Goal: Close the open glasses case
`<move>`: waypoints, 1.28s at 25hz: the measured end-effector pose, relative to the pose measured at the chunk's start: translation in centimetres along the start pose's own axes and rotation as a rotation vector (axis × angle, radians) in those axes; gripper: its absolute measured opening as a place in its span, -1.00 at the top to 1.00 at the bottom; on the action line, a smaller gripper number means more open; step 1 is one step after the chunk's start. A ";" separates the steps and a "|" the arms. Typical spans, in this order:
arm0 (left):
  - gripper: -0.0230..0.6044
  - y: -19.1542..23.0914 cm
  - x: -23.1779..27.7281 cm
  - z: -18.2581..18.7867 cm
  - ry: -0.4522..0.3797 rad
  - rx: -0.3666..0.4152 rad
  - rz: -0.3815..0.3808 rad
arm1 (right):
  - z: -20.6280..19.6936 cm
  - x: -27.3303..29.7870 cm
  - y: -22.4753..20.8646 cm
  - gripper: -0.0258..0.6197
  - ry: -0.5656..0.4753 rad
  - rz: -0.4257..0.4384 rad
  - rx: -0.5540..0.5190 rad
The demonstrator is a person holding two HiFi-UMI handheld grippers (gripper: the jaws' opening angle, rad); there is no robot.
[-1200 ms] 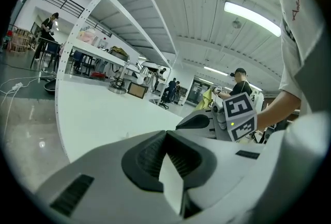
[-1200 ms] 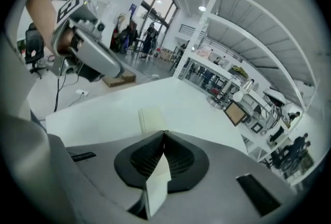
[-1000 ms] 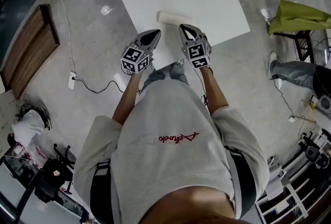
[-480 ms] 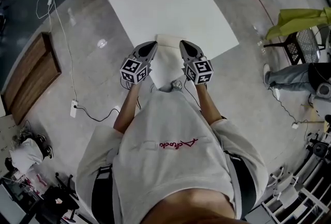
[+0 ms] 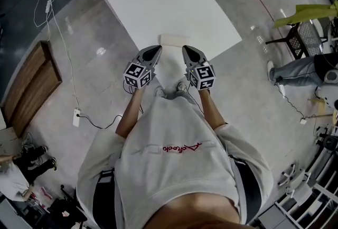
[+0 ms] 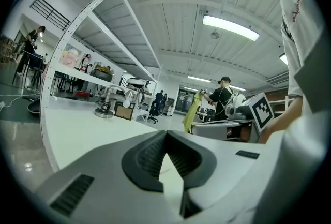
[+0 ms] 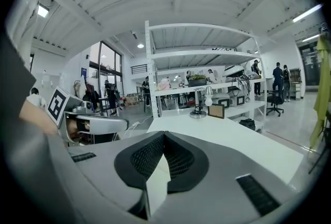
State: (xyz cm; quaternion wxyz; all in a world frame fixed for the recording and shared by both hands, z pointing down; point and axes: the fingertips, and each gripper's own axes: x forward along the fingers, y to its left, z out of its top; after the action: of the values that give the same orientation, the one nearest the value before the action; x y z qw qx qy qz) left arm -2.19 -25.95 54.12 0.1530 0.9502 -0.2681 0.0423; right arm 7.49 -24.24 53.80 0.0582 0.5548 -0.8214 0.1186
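Head view | glasses case (image 5: 174, 39) on white table (image 5: 179, 6), contents unseen | left tongs (image 5: 158, 47) closed, empty | right tongs (image 5: 185, 48) closed, empty

Bright and even throughout, lit from overhead. In the left gripper view, hard glare from a ceiling strip lamp (image 6: 230, 28), blown to pure white. In the head view, a pale, washed-out table (image 5: 174, 6) and small glints on the glossy floor (image 5: 100, 51), with shadows soft and faint. In the right gripper view, overexposed daylight through tall windows (image 7: 106, 70). Strong fisheye bending toward every rim (black corners in both gripper views). Left hand-held gripper (image 6: 165, 134) and right hand-held gripper (image 7: 164, 135) slightly soft up close, background sharper
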 end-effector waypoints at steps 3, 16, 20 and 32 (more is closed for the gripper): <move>0.85 -0.4 -0.8 -0.5 0.003 0.004 0.002 | -0.5 -1.0 0.8 0.90 -0.014 0.007 0.009; 0.85 -6.1 -4.3 -1.7 -0.027 0.018 0.064 | -1.6 -6.7 2.6 0.90 -0.011 0.047 -0.047; 0.85 -8.4 -6.1 -3.2 -0.027 0.013 0.084 | -2.9 -9.1 4.0 0.90 -0.005 0.064 -0.043; 0.85 -14.7 -10.9 -5.3 -0.038 0.038 0.083 | -4.9 -15.6 7.7 0.90 -0.021 0.058 -0.055</move>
State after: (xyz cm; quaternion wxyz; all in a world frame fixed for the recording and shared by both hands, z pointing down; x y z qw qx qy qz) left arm -3.77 -7.02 53.43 0.1280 0.9416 -0.3094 0.0359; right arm 6.08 -6.18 54.00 0.0615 0.5299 -0.8408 0.0919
